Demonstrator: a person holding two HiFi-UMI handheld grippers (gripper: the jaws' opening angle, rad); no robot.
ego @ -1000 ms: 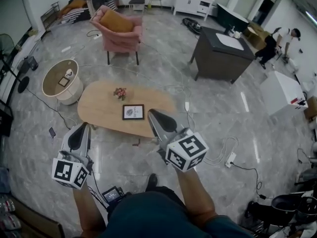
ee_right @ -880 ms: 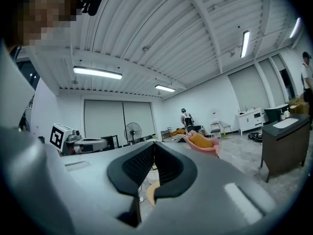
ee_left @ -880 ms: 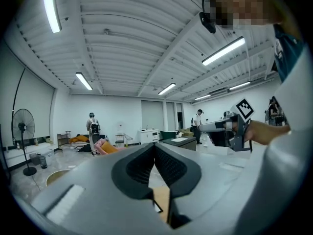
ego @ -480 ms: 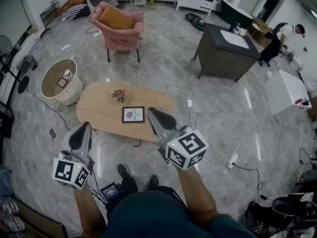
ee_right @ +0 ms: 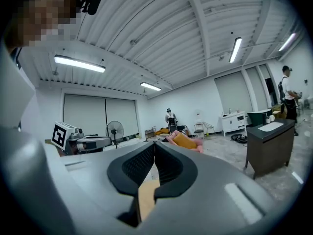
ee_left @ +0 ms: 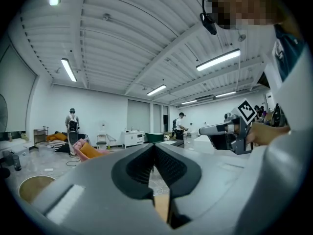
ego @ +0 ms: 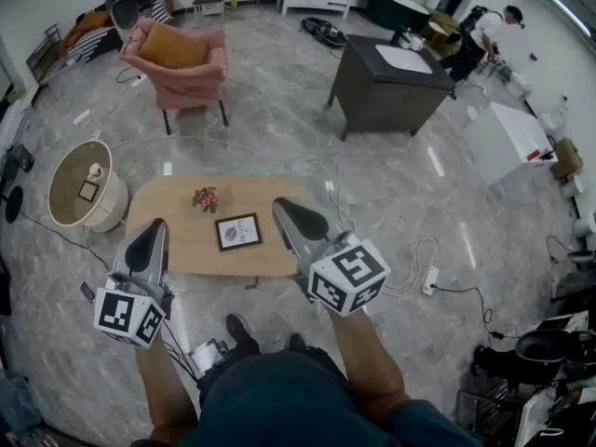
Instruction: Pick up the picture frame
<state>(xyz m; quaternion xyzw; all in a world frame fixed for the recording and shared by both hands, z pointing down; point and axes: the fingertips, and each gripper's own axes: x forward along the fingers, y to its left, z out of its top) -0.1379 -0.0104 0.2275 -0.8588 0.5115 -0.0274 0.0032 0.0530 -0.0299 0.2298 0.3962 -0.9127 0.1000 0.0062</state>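
The picture frame (ego: 238, 232) lies on the oval wooden table (ego: 168, 208), its print unreadable; a grey marble floor (ego: 279, 110) surrounds the table. The left gripper (ego: 155, 223) and right gripper (ego: 279, 205) have their fingers pressed together, empty.

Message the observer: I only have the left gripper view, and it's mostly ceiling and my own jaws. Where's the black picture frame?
Observer: The black picture frame lies flat on the oval wooden coffee table. In the head view it sits between the left gripper and the right gripper.
Operator: Anything else on that table?
Observer: A small bunch of pink flowers stands just beyond the frame, not touching it.
Operator: Is the right gripper holding anything?
Observer: No. Its own view shows its jaws together with nothing between them.
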